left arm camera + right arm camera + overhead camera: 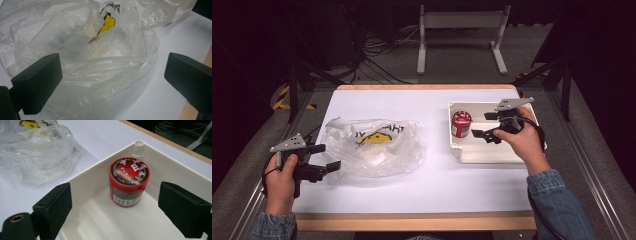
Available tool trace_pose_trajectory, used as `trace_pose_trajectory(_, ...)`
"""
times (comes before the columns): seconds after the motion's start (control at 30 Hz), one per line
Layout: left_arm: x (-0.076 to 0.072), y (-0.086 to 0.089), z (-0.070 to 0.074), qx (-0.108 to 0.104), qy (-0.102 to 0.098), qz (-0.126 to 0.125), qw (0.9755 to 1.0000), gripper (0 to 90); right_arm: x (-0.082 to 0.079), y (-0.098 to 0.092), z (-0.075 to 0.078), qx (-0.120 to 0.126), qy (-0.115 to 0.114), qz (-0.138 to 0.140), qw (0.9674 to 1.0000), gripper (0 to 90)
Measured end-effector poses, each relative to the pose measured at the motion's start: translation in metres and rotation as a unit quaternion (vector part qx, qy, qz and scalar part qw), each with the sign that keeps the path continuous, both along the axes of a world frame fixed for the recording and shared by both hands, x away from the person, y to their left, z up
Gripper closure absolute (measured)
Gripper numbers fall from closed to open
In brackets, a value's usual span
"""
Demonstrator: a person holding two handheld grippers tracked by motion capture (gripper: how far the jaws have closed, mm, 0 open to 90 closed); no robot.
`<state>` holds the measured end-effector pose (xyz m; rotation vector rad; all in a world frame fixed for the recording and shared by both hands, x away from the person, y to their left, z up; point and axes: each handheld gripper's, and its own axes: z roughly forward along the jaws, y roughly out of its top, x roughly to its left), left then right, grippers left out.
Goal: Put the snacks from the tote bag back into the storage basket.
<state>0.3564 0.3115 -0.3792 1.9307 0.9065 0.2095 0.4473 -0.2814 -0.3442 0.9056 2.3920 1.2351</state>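
Two grippers are at work over the white table (432, 185), one in each of the person's hands. The right gripper (484, 125) hangs over the white tray (492, 155) at the table's right side, its jaws spread wide with nothing between them. In the right gripper view the red candy tub (128, 182) stands upright on the tray floor, beyond the jaws and clear of both, close to the tray's far corner. Its round printed lid faces up, and a label wraps its side. In the high view the tub sits in the tray's left part, just beside the left wall.

The left gripper (324, 157) is held low at the table's left edge, and its jaws also stand apart, pressing on nothing. They point at the clear plastic bag (374, 145), which lies crumpled on the table just beyond them. The bag bears a yellow mark and dark lettering on its upper face. Bag and tray lie well apart, with bare tabletop between them.
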Motion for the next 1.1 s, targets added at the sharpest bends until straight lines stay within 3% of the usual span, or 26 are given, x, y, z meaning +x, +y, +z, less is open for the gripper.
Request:
trace_pose_trajectory(0.27, -0.008, -0.004, -0.004, -0.005, -0.003, -0.008, 0.9999, 2.3, -0.043, -0.027, 0.003, 0.03, -0.012, -0.006, 0.9995, 12.8)
trace_pose_trajectory(0.57, -0.02, -0.005, -0.016, -0.013, 0.0, -0.006, 0.9999, 2.4, -0.084, -0.054, -0.018, 0.019, -0.036, -0.031, 0.9987, 13.1)
trace_pose_trajectory(0.83, -0.026, -0.001, -0.031, -0.015, -0.005, 0.003, 0.9999, 2.5, -0.106, -0.071, -0.043, 0.071, -0.062, -0.039, 0.9948, 13.1)
trace_pose_trajectory(1.1, -0.027, 0.001, -0.044, -0.023, -0.016, 0.008, 0.9996, 2.8, -0.117, -0.079, -0.07, 0.075, -0.069, -0.061, 0.9929, 13.3)
